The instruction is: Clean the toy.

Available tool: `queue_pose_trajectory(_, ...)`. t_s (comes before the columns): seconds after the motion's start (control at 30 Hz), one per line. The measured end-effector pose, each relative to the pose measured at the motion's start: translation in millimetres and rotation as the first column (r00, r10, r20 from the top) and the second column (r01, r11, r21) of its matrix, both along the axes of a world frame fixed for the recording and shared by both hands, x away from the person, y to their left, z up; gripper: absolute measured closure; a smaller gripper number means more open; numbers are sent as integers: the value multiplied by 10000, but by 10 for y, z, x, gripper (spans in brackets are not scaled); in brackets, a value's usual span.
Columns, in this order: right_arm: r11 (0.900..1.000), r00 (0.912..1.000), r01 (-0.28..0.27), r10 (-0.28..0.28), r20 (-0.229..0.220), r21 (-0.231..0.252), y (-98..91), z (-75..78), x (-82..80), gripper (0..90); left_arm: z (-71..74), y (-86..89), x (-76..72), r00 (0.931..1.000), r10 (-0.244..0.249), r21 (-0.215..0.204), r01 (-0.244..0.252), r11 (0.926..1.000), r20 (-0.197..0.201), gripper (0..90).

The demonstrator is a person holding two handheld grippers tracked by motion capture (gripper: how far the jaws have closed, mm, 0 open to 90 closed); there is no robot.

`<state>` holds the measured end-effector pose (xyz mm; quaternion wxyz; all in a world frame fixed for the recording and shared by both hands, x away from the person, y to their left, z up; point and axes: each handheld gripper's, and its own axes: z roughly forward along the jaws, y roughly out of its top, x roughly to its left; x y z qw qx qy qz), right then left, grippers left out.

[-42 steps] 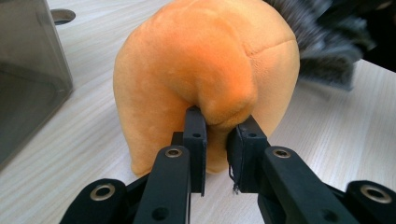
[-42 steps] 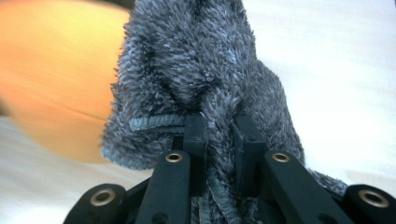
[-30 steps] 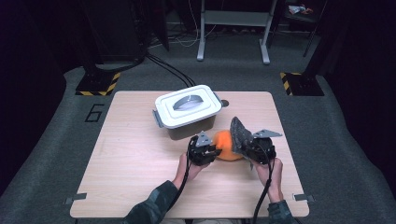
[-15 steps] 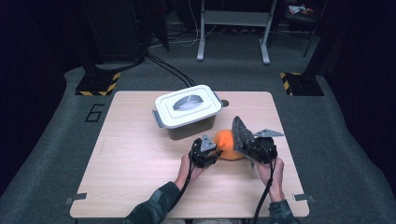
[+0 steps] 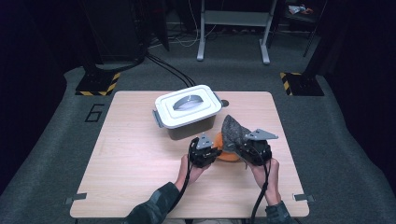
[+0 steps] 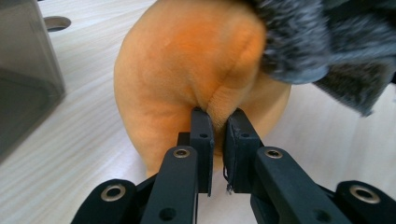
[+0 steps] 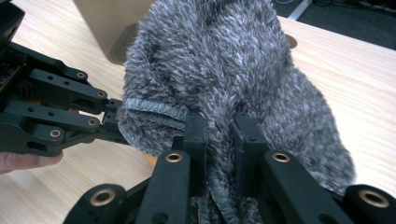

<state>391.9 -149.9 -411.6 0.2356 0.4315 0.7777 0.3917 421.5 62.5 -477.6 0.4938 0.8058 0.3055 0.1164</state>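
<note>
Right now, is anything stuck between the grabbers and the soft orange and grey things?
No. The left gripper has just closed its fingers straight onto the orange plush, and the right gripper pinches the grey furry piece. Nothing sits between.

The left tongs (image 5: 211,150) and the right tongs (image 5: 246,150) are both matte black, each carrying a flat grey three-cornered plate on top, and a black cable trails back from each along the forearm. Up close, their black jaws are flat linked bars pinned with round metal screws, silver on most joints and brass-coloured at the base, ending in blocky rectangular pads. The left sleeve (image 5: 154,211) is dark camouflage-patterned cloth.
</note>
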Motion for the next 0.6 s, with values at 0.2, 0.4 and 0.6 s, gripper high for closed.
queue_pose_trajectory(0.2, 9990, 10000, -13, 11, -34, -447, 63, -52, 65, 784, -28, 16, 14, 9997, 82, 187, -78, 9998, -222, 832)
queue_pose_trajectory(0.4, 9987, 9992, 333, -342, -215, -376, -4, -116, 116, 784, -61, 22, 46, 9994, 207, 217, -201, 9996, -262, 828)
queue_pose_trajectory(0.6, 9960, 9952, 859, -870, -455, -260, -183, -207, 162, 783, -74, 35, 68, 9992, 218, 180, -212, 9996, -327, 826)
